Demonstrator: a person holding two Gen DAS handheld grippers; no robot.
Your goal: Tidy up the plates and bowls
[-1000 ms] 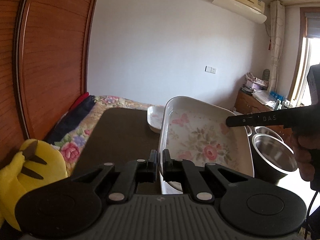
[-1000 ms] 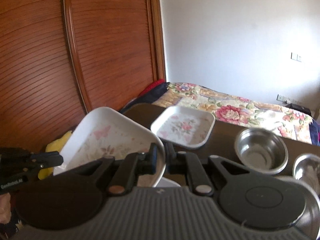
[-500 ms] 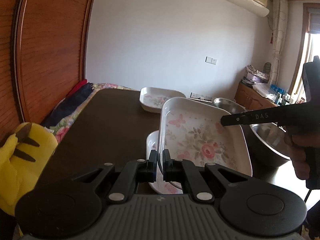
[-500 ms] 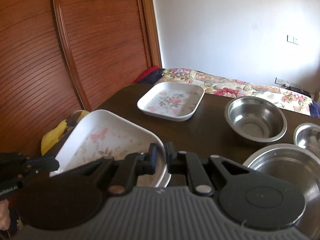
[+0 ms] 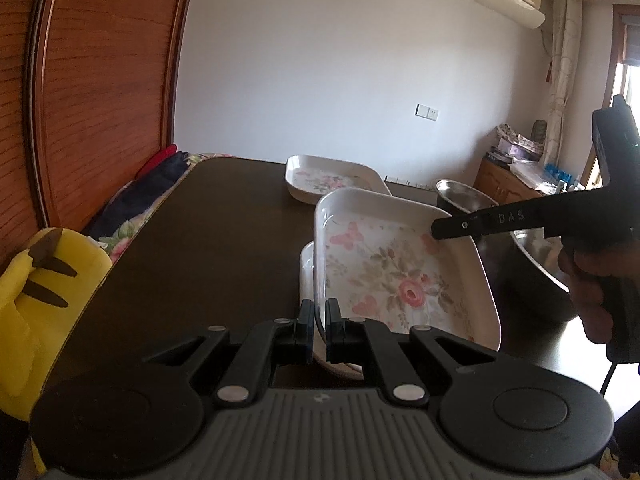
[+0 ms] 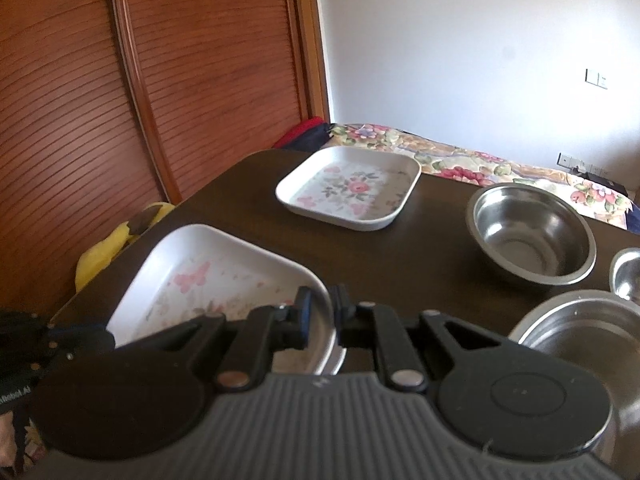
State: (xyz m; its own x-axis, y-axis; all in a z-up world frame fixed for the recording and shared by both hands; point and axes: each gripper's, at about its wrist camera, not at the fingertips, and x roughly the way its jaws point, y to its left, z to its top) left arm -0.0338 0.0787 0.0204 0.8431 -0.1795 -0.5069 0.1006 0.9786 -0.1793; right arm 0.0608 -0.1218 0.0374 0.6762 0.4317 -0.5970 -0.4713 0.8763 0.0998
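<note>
Both grippers hold one white square floral plate (image 5: pixel 396 276) by opposite rims, just above a second white plate (image 5: pixel 307 268) that lies under it on the dark table (image 5: pixel 208 232). My left gripper (image 5: pixel 318 314) is shut on its near rim. My right gripper (image 6: pixel 322 306) is shut on the other rim of the same plate (image 6: pixel 216 280); its finger (image 5: pixel 480 224) shows in the left wrist view. Another floral plate (image 6: pixel 352 188) sits farther back on the table.
Steel bowls stand to the right: a medium one (image 6: pixel 528 236), a large one (image 6: pixel 580 332) close by and a small one (image 6: pixel 628 272) at the edge. A yellow plush toy (image 5: pixel 36 280) sits off the table's left edge, by the wooden wardrobe (image 6: pixel 120 100). A bed (image 6: pixel 480 164) lies behind.
The held plate has come down and levelled, from tilted in the air to just over the lower plate on the table. Both grippers stayed shut on it.
</note>
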